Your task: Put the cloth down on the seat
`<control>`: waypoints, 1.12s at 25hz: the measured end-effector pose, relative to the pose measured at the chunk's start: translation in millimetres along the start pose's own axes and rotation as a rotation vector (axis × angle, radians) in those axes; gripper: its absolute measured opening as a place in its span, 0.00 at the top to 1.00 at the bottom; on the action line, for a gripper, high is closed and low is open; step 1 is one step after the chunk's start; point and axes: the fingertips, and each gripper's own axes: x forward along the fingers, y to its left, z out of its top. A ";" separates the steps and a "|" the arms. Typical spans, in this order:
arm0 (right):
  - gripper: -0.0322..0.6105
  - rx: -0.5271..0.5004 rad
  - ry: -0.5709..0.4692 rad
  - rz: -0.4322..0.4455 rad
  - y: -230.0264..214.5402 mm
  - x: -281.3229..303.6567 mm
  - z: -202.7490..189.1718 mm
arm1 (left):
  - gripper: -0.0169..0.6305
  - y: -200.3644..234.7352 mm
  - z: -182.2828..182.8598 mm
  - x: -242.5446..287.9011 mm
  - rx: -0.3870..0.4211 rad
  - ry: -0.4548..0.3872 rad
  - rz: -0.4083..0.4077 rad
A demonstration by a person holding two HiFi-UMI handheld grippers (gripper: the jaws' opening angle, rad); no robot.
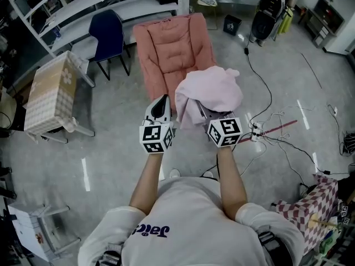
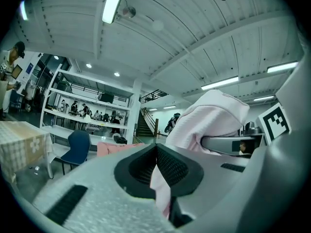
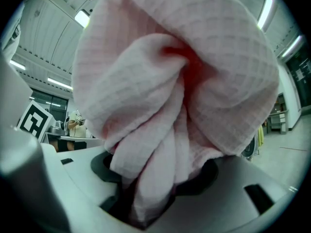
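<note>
A pale pink cloth [image 1: 211,90] hangs bunched in the air over the front end of a pink padded seat [image 1: 172,49]. My right gripper [image 1: 204,114] is under the bundle, shut on a thick fold of the cloth [image 3: 180,81], which fills the right gripper [image 3: 155,188] view. My left gripper [image 1: 161,105] stands just left of the bundle. In the left gripper view, its black pads [image 2: 170,166] meet on a thin edge of the cloth [image 2: 209,120]. The seat [image 2: 109,148] shows low beyond the jaws.
A blue chair [image 1: 108,32] stands left of the seat, and a small table with a checked cover [image 1: 52,90] is further left. Shelving [image 1: 83,4] runs along the back. Cables [image 1: 277,132] trail on the floor to the right.
</note>
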 end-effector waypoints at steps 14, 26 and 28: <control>0.53 0.042 0.044 -0.018 11.7 64.6 -19.2 | 0.95 70.1 -27.3 27.6 -0.079 0.061 -0.009; 0.53 0.058 0.020 0.088 -109.8 207.8 -6.0 | 0.95 104.7 -25.2 191.4 -0.074 0.066 0.099; 0.53 0.058 0.016 0.118 -126.3 227.3 -1.9 | 0.95 106.8 -28.0 214.3 -0.070 0.072 0.123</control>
